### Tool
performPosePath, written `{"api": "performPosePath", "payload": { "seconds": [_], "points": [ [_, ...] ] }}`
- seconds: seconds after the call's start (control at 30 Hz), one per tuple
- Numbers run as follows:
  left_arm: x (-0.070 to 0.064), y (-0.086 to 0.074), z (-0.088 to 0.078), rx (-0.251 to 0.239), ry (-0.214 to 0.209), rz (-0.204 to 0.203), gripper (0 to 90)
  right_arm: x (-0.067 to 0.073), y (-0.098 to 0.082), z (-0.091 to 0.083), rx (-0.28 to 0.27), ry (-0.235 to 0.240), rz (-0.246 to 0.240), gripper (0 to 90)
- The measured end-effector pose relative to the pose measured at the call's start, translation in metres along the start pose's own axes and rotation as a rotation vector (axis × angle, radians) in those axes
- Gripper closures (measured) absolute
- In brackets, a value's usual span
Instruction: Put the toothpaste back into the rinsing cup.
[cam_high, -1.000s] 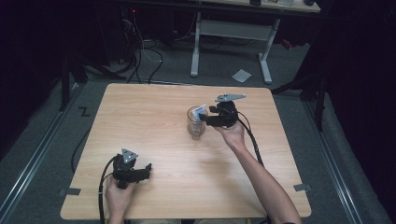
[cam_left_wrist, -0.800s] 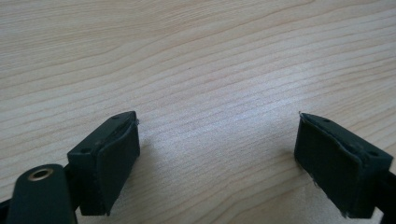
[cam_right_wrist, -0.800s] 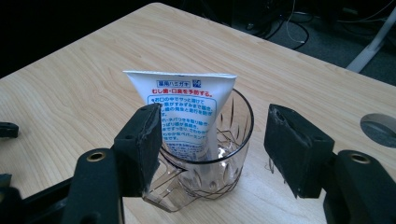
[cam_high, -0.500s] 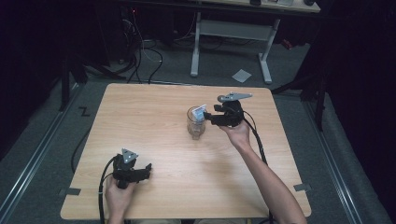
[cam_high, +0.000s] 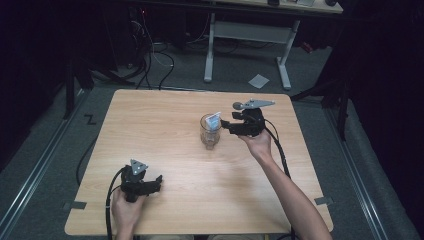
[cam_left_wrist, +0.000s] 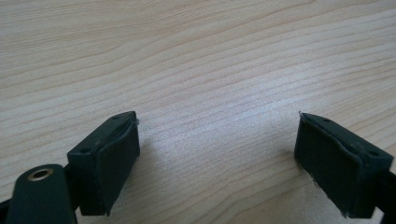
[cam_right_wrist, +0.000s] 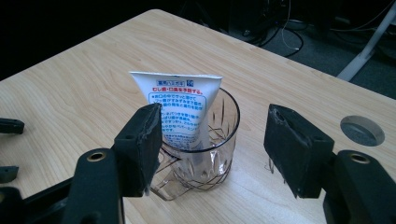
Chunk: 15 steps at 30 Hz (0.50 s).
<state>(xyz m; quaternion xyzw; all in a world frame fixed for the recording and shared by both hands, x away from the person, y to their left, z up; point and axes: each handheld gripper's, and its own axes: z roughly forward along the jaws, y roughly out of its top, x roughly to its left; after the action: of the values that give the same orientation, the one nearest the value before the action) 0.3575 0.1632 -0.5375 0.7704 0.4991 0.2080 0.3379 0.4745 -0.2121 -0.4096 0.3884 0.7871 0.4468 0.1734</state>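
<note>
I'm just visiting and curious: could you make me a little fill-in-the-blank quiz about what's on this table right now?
1. The white tube stands inside a clear ____.
2. The right gripper has its jaws ____, apart from the glass.
3. The left gripper is over bare ____ tabletop.
4. The tube's flat crimped end points ____.

Missing words: glass; open; wooden; up

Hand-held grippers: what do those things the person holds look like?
Each hand-held gripper, left and right, is black, with two blocky jaws faced with flat dark pads. A grey three-cornered plate sits on top, and a black cable trails behind. The forearms are bare, with no sleeves showing.
</note>
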Motion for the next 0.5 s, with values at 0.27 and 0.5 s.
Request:
{"api": "performPosePath", "payload": {
  "seconds": [0.27, 0.5],
  "points": [
    [0.0, 0.0, 0.0, 0.0, 0.0, 0.0, 14.3, -0.005, -0.008, -0.009, -0.019, -0.006, 0.016, 37.4],
    [0.0, 0.0, 0.0, 0.001, 0.0, 0.001, 14.3, -0.008, -0.009, -0.018, -0.025, -0.013, 0.029, 37.2]
  ]
}}
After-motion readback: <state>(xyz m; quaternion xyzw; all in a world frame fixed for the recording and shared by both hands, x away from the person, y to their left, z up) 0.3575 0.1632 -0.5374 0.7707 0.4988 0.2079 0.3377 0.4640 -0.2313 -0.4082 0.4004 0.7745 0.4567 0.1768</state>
